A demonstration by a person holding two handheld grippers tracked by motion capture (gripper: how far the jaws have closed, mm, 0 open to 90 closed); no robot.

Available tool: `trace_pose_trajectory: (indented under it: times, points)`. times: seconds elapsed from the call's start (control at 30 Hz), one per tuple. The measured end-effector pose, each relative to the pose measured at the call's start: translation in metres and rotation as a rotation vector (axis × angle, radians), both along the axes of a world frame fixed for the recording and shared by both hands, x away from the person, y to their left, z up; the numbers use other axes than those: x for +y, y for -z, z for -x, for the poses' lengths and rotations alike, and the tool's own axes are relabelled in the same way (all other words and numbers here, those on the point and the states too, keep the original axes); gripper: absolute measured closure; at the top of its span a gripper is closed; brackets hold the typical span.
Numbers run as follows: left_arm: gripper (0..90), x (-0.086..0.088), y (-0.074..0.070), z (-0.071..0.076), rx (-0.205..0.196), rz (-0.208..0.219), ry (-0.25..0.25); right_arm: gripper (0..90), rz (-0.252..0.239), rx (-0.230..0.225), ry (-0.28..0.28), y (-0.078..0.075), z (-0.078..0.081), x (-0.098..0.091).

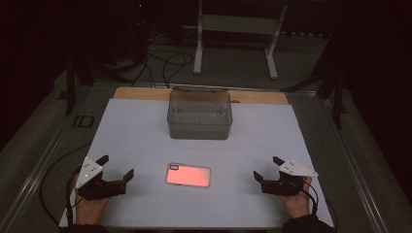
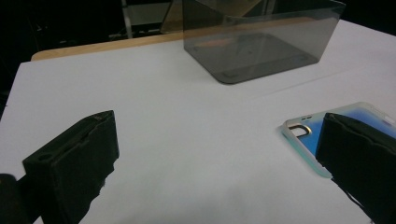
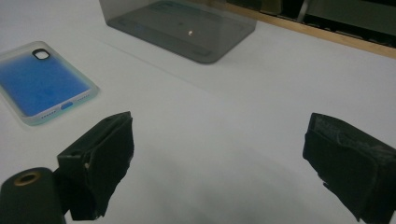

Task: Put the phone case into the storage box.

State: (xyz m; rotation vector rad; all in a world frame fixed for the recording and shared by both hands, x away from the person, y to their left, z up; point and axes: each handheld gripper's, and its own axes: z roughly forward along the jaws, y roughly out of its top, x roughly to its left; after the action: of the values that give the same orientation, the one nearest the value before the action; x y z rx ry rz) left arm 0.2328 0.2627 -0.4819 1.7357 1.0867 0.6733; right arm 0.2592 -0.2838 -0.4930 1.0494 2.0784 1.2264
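**White sheet, dim room, one flat case to lift**

White sheet [image 1: 145,126] over a wooden board, lit against a dark room.

Phone case [image 1: 189,174] flat on the sheet, between the two grippers, camera cutout toward the left one. Pink from the high view, blue through both gripper views. Clear box [image 1: 199,115] beyond the case, well apart, empty and open at the top.

Left gripper [image 1: 116,167] near the case's left end, jaws spread wide, nothing between them. Right gripper [image 1: 266,168] farther off on the case's other side, jaws likewise wide and empty.

Likely trouble: thin and lying flush, so little edge to pinch. Jaws coming down flat would probably skid over the rim or push the case along the smooth sheet. Soft, flexible walls, by the look: a squeeze across the width could bow the case and pop it free. A one-ended hold might let it droop or twist out on the way to the box.

Beyond the box, bare wood edge, then floor with loose cables [image 1: 165,65] and a white stand [image 1: 238,29]. Dark uprights at either side.
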Motion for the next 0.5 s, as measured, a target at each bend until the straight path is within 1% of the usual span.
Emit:
trace_pose_trajectory:
  times: [0.03,0.07,0.23,0.33,0.37,0.5]
  points:
    - [0.3,-0.0004,0.0000,-0.0001,0.002,-0.002,0.001,9.0,0.000,0.000,0.000,0.0000,0.0000,0.0000]
    - [0.3,-0.0009,0.0001,-0.0003,0.003,-0.005,0.000,9.0,0.011,-0.004,0.000,-0.0001,0.0004,0.0014]
    - [0.3,-0.0022,0.0002,-0.0006,0.015,-0.016,0.000,9.0,0.018,-0.011,0.000,-0.0004,0.0010,0.0031]
    - [0.3,-0.0028,-0.0012,0.0000,0.023,-0.016,-0.003,9.0,0.018,-0.007,0.004,-0.0001,0.0010,0.0027]
    - [0.3,-0.0029,-0.0017,0.0003,0.024,-0.010,-0.008,9.1,0.018,-0.006,0.003,0.0001,0.0009,0.0024]
    - [0.4,-0.0028,-0.0038,0.0012,0.025,-0.007,-0.007,9.0,0.022,-0.005,0.006,0.0009,0.0008,0.0026]
